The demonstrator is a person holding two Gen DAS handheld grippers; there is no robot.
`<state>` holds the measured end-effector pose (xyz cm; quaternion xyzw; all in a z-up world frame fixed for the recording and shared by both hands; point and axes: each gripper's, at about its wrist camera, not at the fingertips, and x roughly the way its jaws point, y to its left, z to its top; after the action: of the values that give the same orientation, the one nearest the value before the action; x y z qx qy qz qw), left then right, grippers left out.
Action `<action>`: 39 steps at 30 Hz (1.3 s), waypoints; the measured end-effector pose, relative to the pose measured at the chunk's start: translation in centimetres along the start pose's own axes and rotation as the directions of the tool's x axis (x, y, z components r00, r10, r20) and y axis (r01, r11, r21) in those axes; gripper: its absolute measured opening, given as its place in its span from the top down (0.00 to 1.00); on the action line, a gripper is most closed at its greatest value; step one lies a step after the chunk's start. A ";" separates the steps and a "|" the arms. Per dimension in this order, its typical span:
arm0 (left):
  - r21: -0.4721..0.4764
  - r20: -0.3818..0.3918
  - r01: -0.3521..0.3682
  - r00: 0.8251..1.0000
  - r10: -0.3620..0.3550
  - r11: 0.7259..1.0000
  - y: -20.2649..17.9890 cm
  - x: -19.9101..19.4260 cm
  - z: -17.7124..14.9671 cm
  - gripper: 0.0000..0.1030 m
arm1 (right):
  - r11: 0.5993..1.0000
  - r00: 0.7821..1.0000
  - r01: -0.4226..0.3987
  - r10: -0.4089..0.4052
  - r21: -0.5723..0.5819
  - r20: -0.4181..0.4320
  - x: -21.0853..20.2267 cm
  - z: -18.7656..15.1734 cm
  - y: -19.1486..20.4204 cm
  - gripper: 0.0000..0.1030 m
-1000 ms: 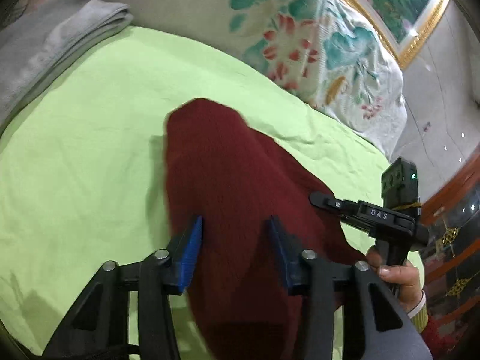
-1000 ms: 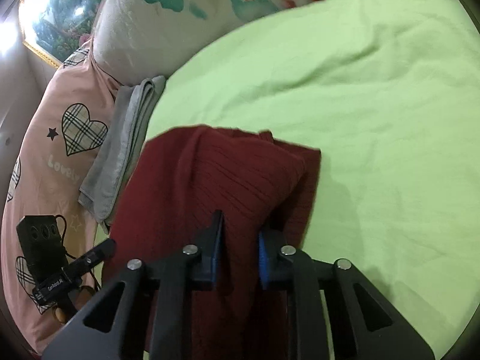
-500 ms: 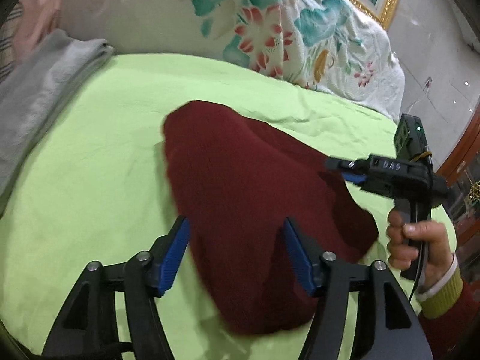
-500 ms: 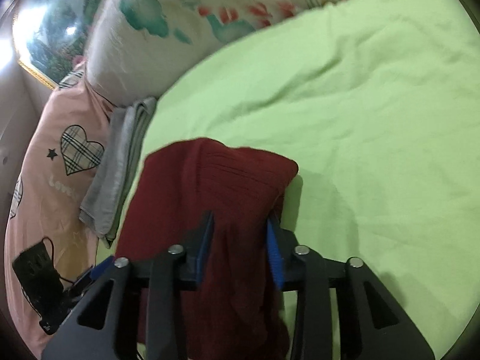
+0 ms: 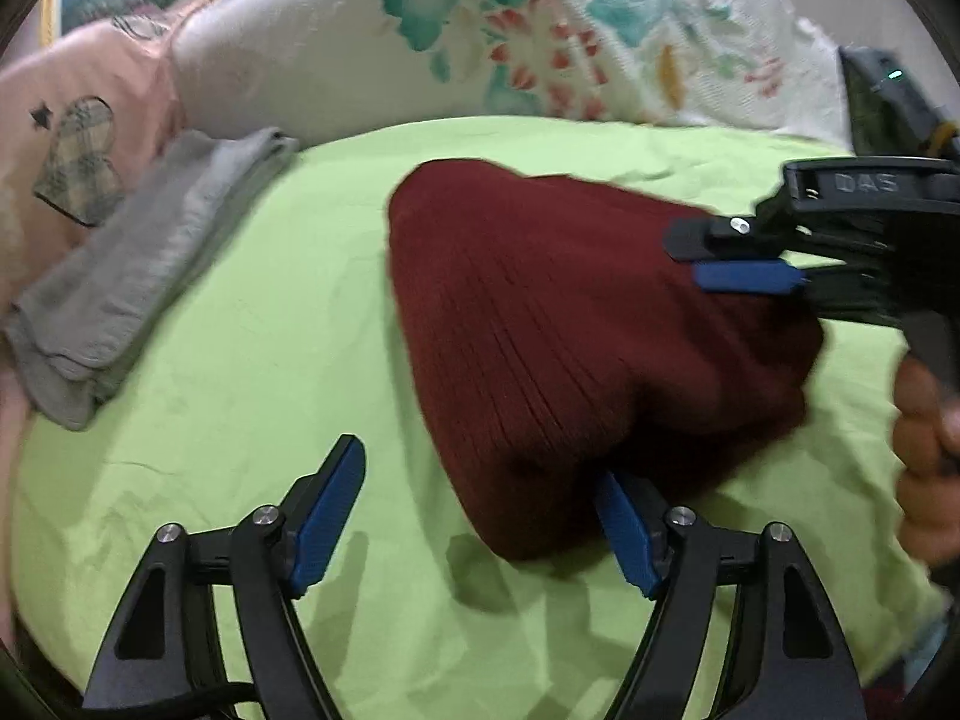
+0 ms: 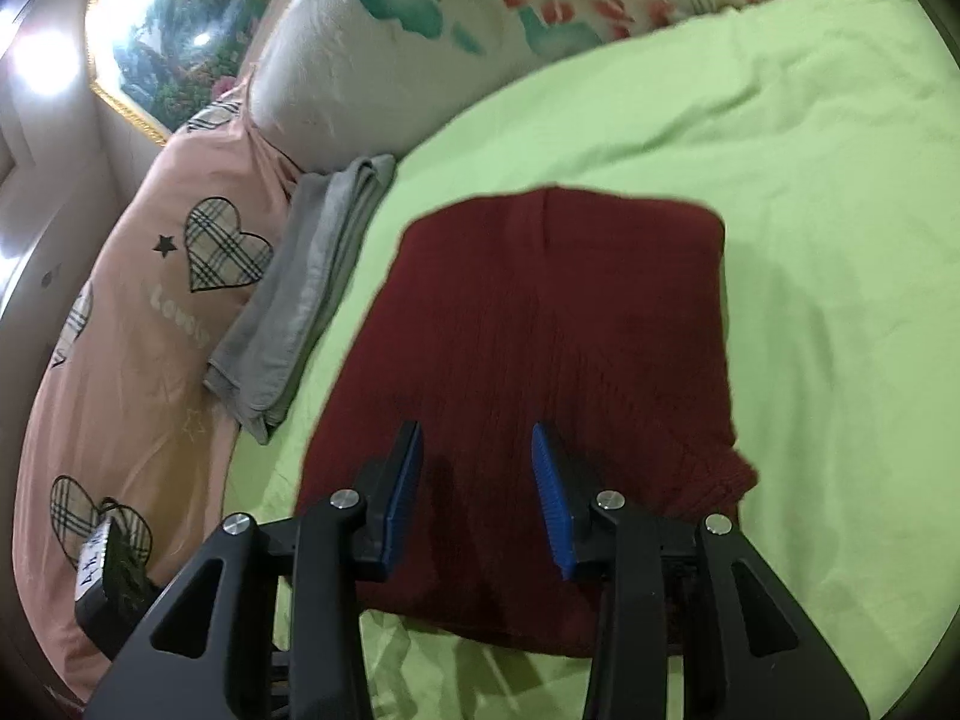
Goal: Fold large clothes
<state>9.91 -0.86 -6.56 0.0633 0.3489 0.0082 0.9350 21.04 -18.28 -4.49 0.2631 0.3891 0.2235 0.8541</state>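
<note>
A dark red ribbed sweater (image 5: 558, 324) lies folded into a compact block on the lime green bed sheet (image 5: 240, 360); it also shows in the right wrist view (image 6: 558, 324). My left gripper (image 5: 480, 516) is open and empty just in front of the sweater's near edge, its right pad beside the fabric. My right gripper (image 6: 477, 492) is open and empty above the sweater's near part. In the left wrist view the right gripper (image 5: 738, 258) hovers over the sweater's right side.
A folded grey garment (image 5: 138, 282) lies at the sheet's left edge, also in the right wrist view (image 6: 306, 294). A pink quilt with plaid hearts (image 6: 150, 312) and a floral pillow (image 5: 480, 42) border the bed. A framed picture (image 6: 174, 30) hangs behind.
Both grippers opened wider and let go of the sweater, then drew back from it. The sweater dropped flat onto the sheet as a folded block.
</note>
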 end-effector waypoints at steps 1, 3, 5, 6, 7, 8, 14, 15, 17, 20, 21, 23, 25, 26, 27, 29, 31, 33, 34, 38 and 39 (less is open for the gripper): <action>-0.003 0.017 -0.011 1.000 0.011 1.000 0.1 0.0 -0.1 0.46 | 1.000 1.000 0.014 -0.014 0.002 0.001 0.2 -0.2 -0.2 0.63; 0.000 0.022 -0.020 1.000 0.020 1.000 0.3 0.1 -0.6 0.76 | 0.999 0.999 0.040 -0.040 0.018 0.002 0.6 -0.7 -1.1 0.65; 0.011 -0.010 -0.023 1.000 0.023 1.000 0.6 0.9 -1.3 0.78 | 0.999 1.000 0.030 -0.030 0.040 -0.002 0.8 -1.1 -2.4 0.70; 0.008 -0.020 -0.015 1.000 0.015 1.000 0.8 1.2 -1.6 0.78 | 0.998 0.999 0.034 -0.034 0.046 -0.001 0.8 -1.3 -2.8 0.79; 0.001 -0.029 0.001 1.000 -0.001 1.000 1.1 1.4 -1.7 0.78 | 0.998 0.999 0.040 -0.040 0.049 -0.001 0.8 -1.4 -3.1 0.88; -0.008 -0.037 0.035 0.999 -0.035 0.999 1.4 1.4 -1.7 0.78 | 0.998 0.999 0.041 -0.041 0.053 -0.001 0.8 -1.4 -3.4 0.89; 0.042 -0.006 0.356 0.934 -0.356 0.934 4.2 -2.7 -1.0 0.67 | 0.999 1.000 0.002 -0.002 0.034 -0.009 -1.1 -1.2 -2.8 0.85; 0.050 0.009 0.419 0.908 -0.419 0.907 5.1 -3.6 -0.6 0.66 | 1.000 1.000 -0.010 0.010 0.020 -0.003 -1.5 -1.2 -2.4 0.85; 0.049 0.047 0.504 0.861 -0.506 0.862 6.6 -4.4 1.1 0.66 | 0.999 0.999 -0.048 0.048 -0.013 0.010 -2.4 -1.2 -1.6 0.84; 0.057 0.071 0.597 0.797 -0.600 0.800 7.0 -3.2 4.5 0.68 | 0.995 0.996 -0.093 0.093 -0.048 0.004 -2.4 -1.1 -0.3 0.84; 0.074 0.071 0.614 0.783 -0.619 0.786 6.6 -2.6 5.3 0.68 | 0.994 0.995 -0.097 0.097 -0.047 0.004 -2.1 -0.9 0.0 0.84; 0.100 0.026 0.695 0.713 -0.700 0.712 5.5 -0.6 6.8 0.68 | 0.995 0.996 -0.091 0.091 -0.041 0.003 -1.7 -0.6 0.2 0.84; 0.117 -0.048 0.753 0.656 -0.754 0.648 4.3 1.4 7.0 0.71 | 0.997 0.997 -0.076 0.076 -0.023 0.005 -1.4 -0.3 -0.3 0.84; 0.114 -0.097 0.747 0.664 -0.741 0.655 3.5 2.9 6.8 0.80 | 0.997 0.997 -0.072 0.072 -0.008 0.004 -1.2 -0.2 -0.9 0.84; 0.105 -0.149 0.743 0.669 -0.728 0.661 2.8 4.5 6.1 0.88 | 0.998 0.998 -0.062 0.062 0.001 -0.002 -1.0 -0.1 -1.4 0.84; 0.093 -0.192 0.728 0.683 -0.705 0.679 2.3 6.7 4.5 1.00 | 1.000 0.999 -0.016 0.017 0.021 -0.033 -0.3 -0.1 -2.6 0.84; 0.051 -0.182 0.748 0.659 -0.730 0.662 2.5 7.2 3.6 1.00 | 0.999 0.998 0.001 0.002 0.052 -0.067 0.8 -0.5 -4.1 0.92; 0.027 -0.172 0.743 0.662 -0.730 0.668 2.7 7.4 3.2 1.00 | 0.997 0.998 -0.007 0.012 0.080 -0.057 1.1 -0.7 -5.3 1.00; 0.021 -0.170 0.740 0.665 -0.727 0.672 2.7 7.4 3.2 1.00 | 0.995 0.998 -0.020 0.025 0.094 -0.052 1.0 -0.7 -5.8 1.00; 0.030 -0.164 0.706 0.702 -0.693 0.708 2.1 6.9 3.1 1.00 | 0.995 0.999 -0.023 0.027 0.095 -0.047 0.7 -0.9 -5.9 1.00; 0.027 -0.166 0.698 0.709 -0.685 0.716 1.9 6.8 2.9 1.00 | 0.996 0.999 -0.009 0.013 0.085 -0.049 0.6 -1.0 -5.7 1.00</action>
<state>17.01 1.14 -8.53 -0.0320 0.4135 -0.3533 0.8386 21.63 -21.98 -8.93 0.2955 0.4176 0.2179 0.8311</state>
